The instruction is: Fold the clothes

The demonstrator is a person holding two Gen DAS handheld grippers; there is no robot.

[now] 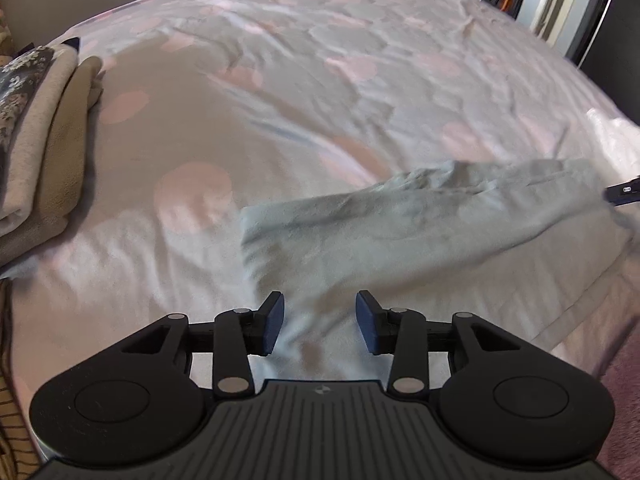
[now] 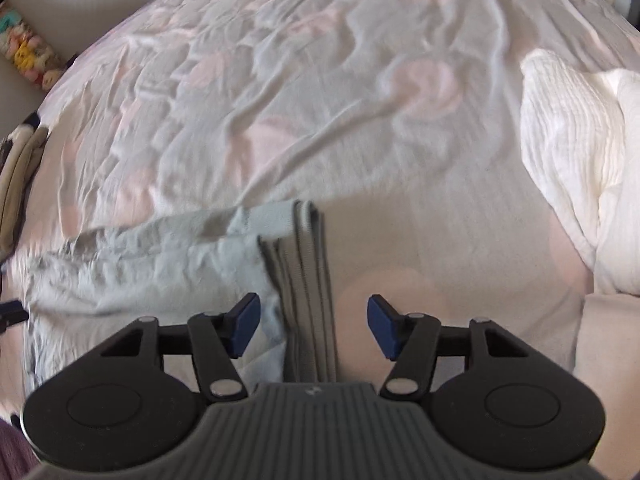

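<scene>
Left gripper (image 1: 320,322): one, pointing steeply down over the near edge of the bed; blue pads apart, pale cloth lying under the gap, nothing pinched.
Right gripper (image 2: 313,326): one, also tilted down; pads spread wide, the waistband lying between them with neither pad pressing on it.
Garment (image 1: 420,224): one, pale grey-green, folded into a long band; it lies on the bed near its front edge, long axis running crosswise from one gripper to the other.
Waistband (image 2: 306,280): one grey ribbed end, stacked in several layers, at the right-hand end of the garment; the plain folded end points left.
Bed (image 1: 280,80): one, covered by a wrinkled pale sheet with pink spots.
Folded stack (image 1: 36,140): one pile of beige cloth on the left side of the bed, well apart from the garment.
White pile (image 2: 576,168): one heap of white ribbed fabric, far right.
</scene>
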